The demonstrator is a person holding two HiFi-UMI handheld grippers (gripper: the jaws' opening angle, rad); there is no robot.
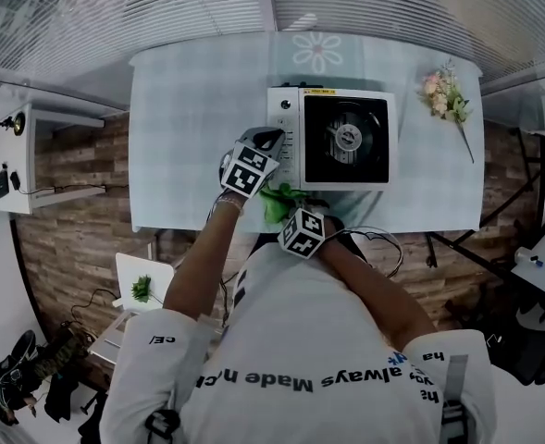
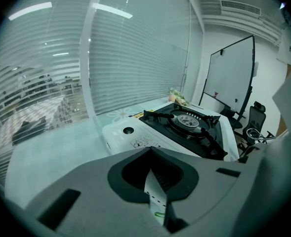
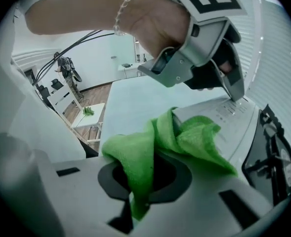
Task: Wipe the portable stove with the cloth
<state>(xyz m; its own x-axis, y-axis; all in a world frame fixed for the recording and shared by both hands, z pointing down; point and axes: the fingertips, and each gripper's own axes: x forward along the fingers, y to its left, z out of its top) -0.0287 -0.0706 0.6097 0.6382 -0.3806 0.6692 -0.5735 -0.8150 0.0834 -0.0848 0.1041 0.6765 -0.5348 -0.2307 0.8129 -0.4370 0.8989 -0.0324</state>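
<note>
Two jaws of your right gripper (image 1: 289,213) are clenched on a soft, bright green microfibre cloth (image 1: 277,200), bunched just off the 7 o'clock corner of the white portable stove with its black burner top (image 1: 369,160) on the pale worktop (image 1: 189,137). Your left gripper (image 1: 270,137) has its jaws drawn together, grasping nothing, tips at the control panel on the stove's 9 o'clock side. The cloth looks light and floppy, so keep hold of its gathered middle and press the loose flap flat; the stove probably skids easily, so steady it.
</note>
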